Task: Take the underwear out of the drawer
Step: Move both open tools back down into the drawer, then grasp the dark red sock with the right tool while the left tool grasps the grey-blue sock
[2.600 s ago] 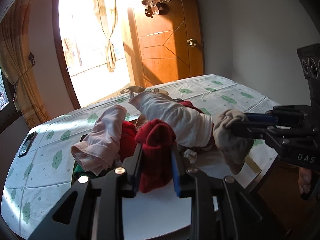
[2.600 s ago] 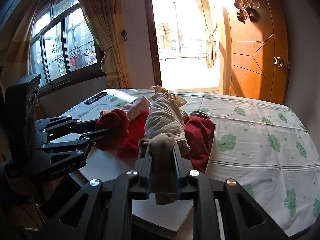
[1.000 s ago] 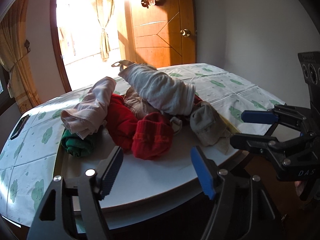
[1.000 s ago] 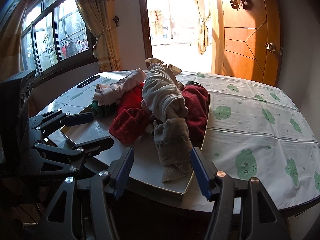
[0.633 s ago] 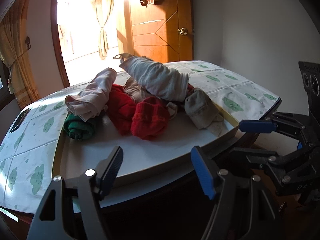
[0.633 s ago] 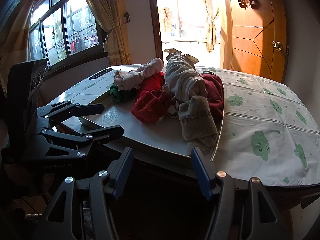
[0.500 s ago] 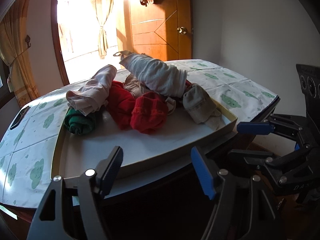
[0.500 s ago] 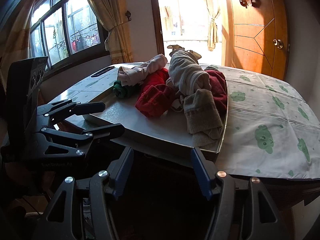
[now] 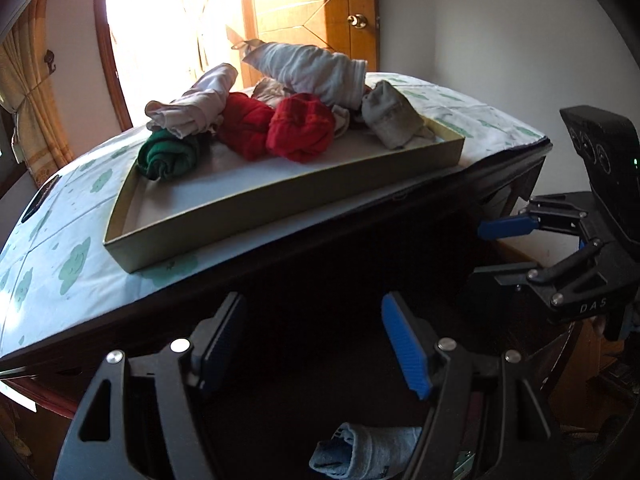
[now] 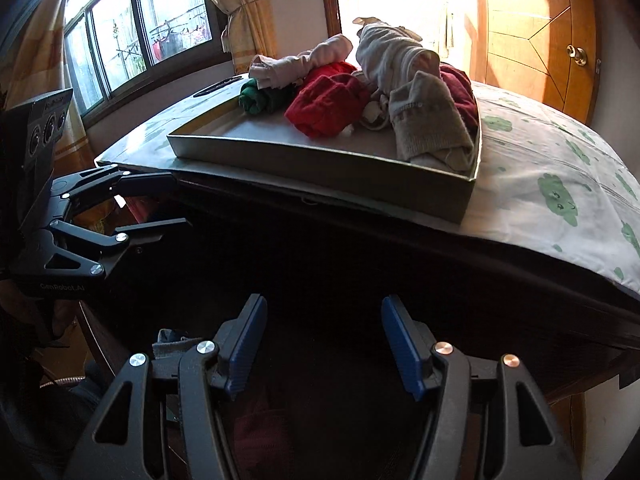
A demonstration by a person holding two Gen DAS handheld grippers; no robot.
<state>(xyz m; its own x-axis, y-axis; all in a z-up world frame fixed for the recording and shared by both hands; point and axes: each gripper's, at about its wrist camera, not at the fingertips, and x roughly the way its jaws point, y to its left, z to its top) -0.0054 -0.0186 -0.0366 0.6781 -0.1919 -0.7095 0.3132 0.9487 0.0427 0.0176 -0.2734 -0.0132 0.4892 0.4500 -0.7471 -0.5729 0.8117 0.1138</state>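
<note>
While both tools hung below the worktop [image 9: 48, 280] edge, left tool [image 9: 312, 344] released and empty; right tool [image 10: 320, 344] likewise; rolled underwear [image 9: 300, 128] heaped in shallow tray [image 9: 280, 196], bluish roll [image 9: 360, 452] below in shadow

1 tray [image 9: 280, 196], approx 7 rolled garments [image 9: 300, 128] in it, 2 tongs [image 9: 316, 344].

Tray [image 9: 280, 196] sitting on worktop [image 9: 80, 272], near its front edge. Pile of rolled underwear [image 9: 296, 92] lying in tray, toward its back half; front half of tray lying bare. Door [image 9: 320, 12] standing behind worktop. Window [image 10: 132, 28] standing at left in right wrist view. One rolled garment [image 9: 360, 452] lying low, below worktop edge, between fingers of left hand-held gripper [image 9: 312, 344].
</note>
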